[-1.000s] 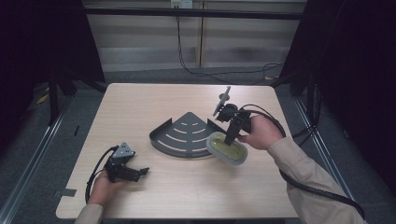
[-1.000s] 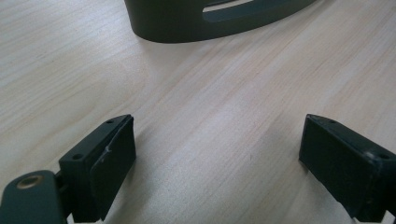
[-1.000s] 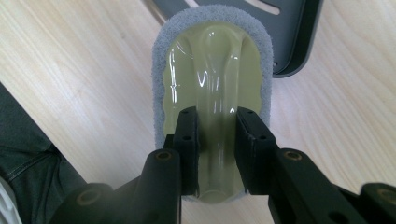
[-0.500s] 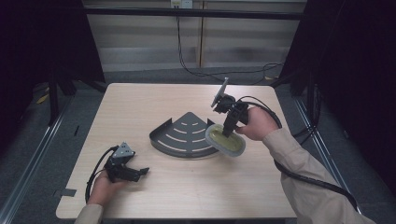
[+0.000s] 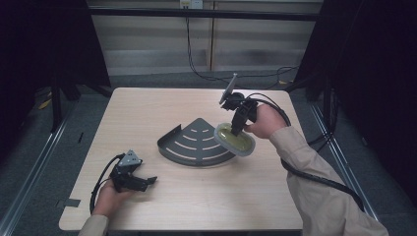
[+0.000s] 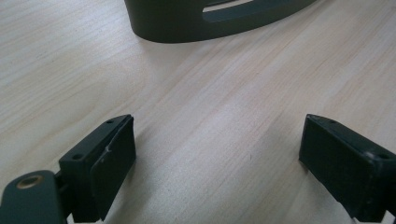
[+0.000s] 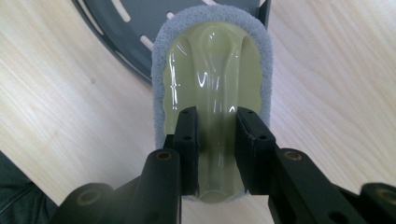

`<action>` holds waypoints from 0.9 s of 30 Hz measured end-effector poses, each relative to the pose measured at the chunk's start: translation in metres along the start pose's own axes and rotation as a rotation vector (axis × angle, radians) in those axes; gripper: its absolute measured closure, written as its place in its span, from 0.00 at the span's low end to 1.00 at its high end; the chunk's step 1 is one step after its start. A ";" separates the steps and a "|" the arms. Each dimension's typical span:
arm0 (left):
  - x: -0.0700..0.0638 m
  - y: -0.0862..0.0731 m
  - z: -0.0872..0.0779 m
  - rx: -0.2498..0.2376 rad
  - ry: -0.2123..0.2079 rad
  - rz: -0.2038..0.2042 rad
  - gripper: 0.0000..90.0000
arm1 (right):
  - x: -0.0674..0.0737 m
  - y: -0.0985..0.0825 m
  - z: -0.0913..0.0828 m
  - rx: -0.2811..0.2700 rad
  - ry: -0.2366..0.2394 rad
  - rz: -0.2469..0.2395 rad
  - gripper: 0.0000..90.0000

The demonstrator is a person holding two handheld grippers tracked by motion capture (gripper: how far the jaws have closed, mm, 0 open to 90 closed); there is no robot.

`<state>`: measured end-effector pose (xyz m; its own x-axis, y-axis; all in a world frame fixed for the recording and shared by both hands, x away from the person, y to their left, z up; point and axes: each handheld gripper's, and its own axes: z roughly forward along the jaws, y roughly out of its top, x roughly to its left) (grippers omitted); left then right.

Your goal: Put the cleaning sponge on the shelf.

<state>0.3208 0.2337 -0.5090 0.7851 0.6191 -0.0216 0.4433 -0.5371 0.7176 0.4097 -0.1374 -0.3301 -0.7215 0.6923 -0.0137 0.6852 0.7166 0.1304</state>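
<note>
High view: wooden table (image 5: 162,206); dark grey quarter-round slotted rack (image 5: 194,146) near table centre; right gripper (image 5: 237,132) at about 3 o'clock from the rack, pointing down, jaws pinched on the raised spine of a scrubbing pad (image 5: 235,139) with a pale yellow-green plastic top and grey foam edge; pad carried tilted, overlapping the rack's 3 o'clock corner, whether touching it or just above cannot be told; left gripper (image 5: 146,181) at 7 o'clock from the rack, well apart from it, resting low by the near table edge, jaws spread, nothing between them. Left gripper view: both black pads (image 6: 114,158) wide apart over bare wood; rack's curved wall at 12 o'clock, near but not touched. Right gripper view: both jaws pressed against the central ridge of the pad's glossy top, grip near the pad's close end; foam rim projecting toward 12 o'clock over the rack's slotted floor; bare table at 3 and 9 o'clock. Step in hand, judged: transport of the pad to the rack, grip secure. Next move, judged: carry the pad farther toward 9 o'clock in the high view until it lies fully over the slotted floor, level it, lower it inside the wall, only then part the jaws; left gripper may need to steady the rack.
</note>
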 end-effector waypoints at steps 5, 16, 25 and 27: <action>0.000 0.000 0.000 0.000 0.000 0.000 0.11 | -0.006 0.005 -0.001 -0.002 -0.003 0.017 0.79; 0.000 0.000 0.000 0.000 0.000 -0.001 0.11 | -0.017 0.015 0.001 -0.015 -0.018 0.033 0.79; 0.000 0.000 0.000 0.000 0.000 0.000 0.11 | -0.017 0.027 0.009 -0.023 -0.015 0.036 0.79; 0.000 0.000 0.000 0.000 0.000 0.000 0.11 | -0.018 0.028 0.011 -0.023 -0.016 0.039 0.79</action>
<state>0.3208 0.2337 -0.5090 0.7851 0.6190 -0.0213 0.4432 -0.5373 0.7176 0.4432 -0.1286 -0.3368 -0.6928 0.7208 -0.0239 0.7099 0.6874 0.1535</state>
